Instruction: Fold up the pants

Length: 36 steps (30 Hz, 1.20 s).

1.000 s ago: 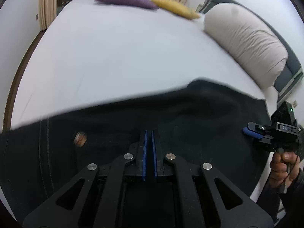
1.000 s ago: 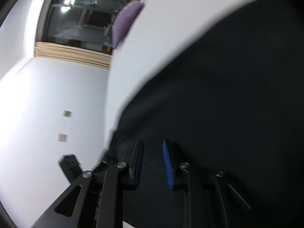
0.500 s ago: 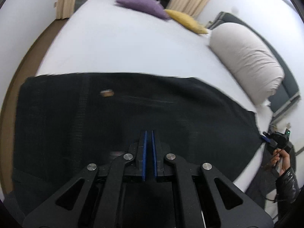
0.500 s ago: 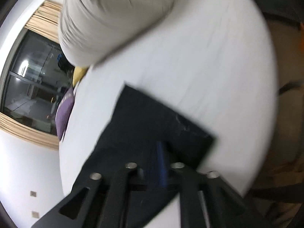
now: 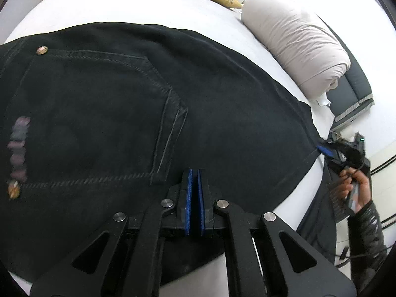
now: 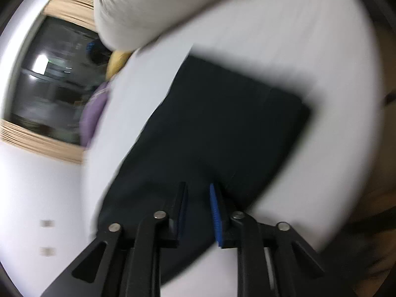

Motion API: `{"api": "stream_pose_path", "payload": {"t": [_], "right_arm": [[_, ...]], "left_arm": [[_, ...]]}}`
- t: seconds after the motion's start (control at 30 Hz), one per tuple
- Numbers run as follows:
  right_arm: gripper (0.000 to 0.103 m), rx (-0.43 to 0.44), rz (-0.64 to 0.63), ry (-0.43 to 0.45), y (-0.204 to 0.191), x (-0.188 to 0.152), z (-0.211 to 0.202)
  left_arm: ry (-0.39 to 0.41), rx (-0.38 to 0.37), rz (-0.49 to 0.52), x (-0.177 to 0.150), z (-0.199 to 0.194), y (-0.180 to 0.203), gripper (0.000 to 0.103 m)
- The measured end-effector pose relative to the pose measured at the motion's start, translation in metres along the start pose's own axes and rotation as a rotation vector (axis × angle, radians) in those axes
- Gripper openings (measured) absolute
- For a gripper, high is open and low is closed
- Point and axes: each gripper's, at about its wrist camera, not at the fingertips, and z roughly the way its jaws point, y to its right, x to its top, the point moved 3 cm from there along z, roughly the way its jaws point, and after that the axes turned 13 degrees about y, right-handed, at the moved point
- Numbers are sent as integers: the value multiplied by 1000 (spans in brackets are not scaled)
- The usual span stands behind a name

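- Pants [image 5: 198, 113] now fill most of the left view; a second ago only a dark edge showed low in frame, with bare bed [image 5: 123, 7] beyond. Back pocket, stitching and a rivet are now plain to read.
- Right view has swung from window and wall to the leg end of the pants [image 6: 222, 128], lying flat on the bed [image 6: 321, 49] with its hem corner toward the bed edge.
- Right tool [image 6: 198, 212]: jaws have just been opening and now stand apart. Dark cloth lies under and between them, but the pads do not look pressed on it. Frame is blurred, so contact is unclear.
- Left tool [image 5: 194, 193]: jaws together, low over the seat area near the pocket seam. No fold of cloth visible between the pads; whether a thin edge is pinched I cannot tell.
- Pants lie spread lengthwise across the bed, waist on the left, hem on the right by the rolled duvet [image 5: 297, 39]. Right tool [image 5: 341, 151] sits at the hem end in the left view.
- Looks like a lay-out or regrip step. To do it well:
  - keep the cloth flat and the legs stacked edge to edge
  - take hem and waist squarely at the edges before lifting
  - avoid dragging the near edge off the bed
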Motion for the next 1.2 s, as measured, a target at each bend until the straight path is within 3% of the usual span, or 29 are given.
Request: {"api": "stream_pose_path", "payload": {"t": [0.03,0.07,0.2,0.47,0.7,1.07,1.13,1.2], "right_arm": [[63,-33,-5,41,8,11,-19],[65,-36,11,72,13,23,-33],[65,-38,86,132,31,33,-65],[64,-37,245,90,63,34,-49],[54,41,336,124,56,41,-36],[53,120,429,171,48,55,-23],[47,135,452,177,50,58,-19],[29,136,482,176,56,63,-9]], "left_arm": [[1,4,1,-3,-3,0,5],[4,8,-2,-5,-4,2,5],[9,16,-11,-12,-4,2,5],[4,7,-15,-13,-5,-6,5],[4,3,-19,-8,-16,-19,5],[0,-7,-38,-10,-13,-25,5],[-3,-8,-40,-10,-13,-26,5],[-4,-10,-43,-10,-13,-27,5]]}}
